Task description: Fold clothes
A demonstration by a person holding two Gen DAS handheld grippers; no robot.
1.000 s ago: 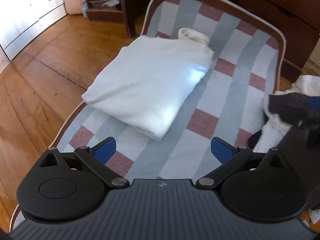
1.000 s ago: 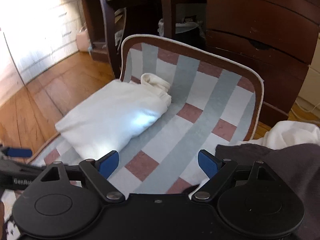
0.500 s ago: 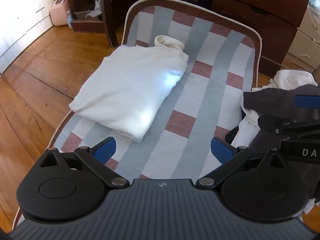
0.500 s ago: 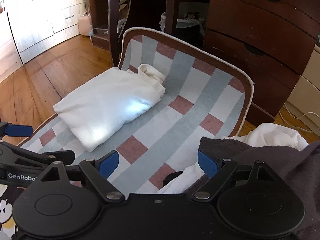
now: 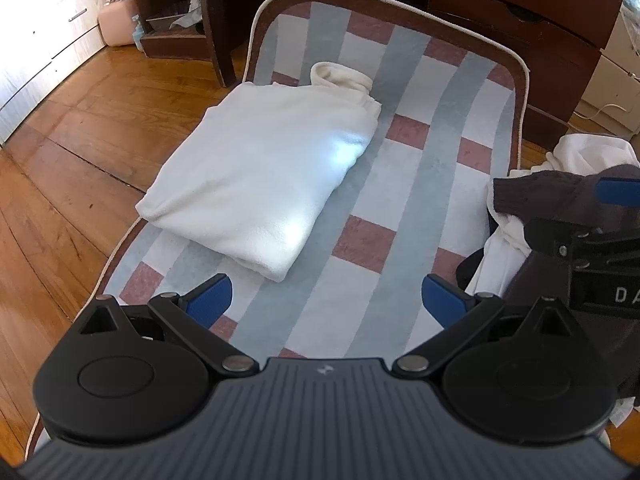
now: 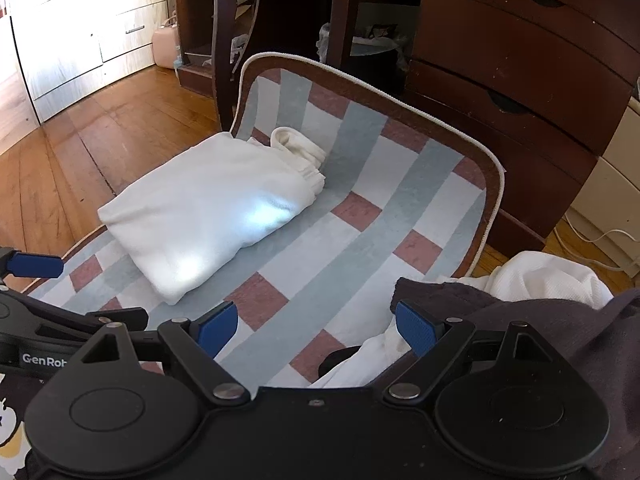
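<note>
Both claws wide, folded sweater [image 5: 260, 176] on rug [image 5: 404, 200]

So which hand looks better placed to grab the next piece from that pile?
Probably the right. Its open fingers sit right beside the dark garment on the unfolded pile, while the left gripper hangs over bare rug near the folded white top.

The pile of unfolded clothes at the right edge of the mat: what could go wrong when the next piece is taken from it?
1. The dark garment lies tangled over the white garment; a grab by the open right tool may lift both together.
2. The folded white sweater sits near the left edge of the checked mat; spreading a new piece could push it onto the wooden floor.
3. The left tool, also open, is close beside the right and may collide with it.
</note>
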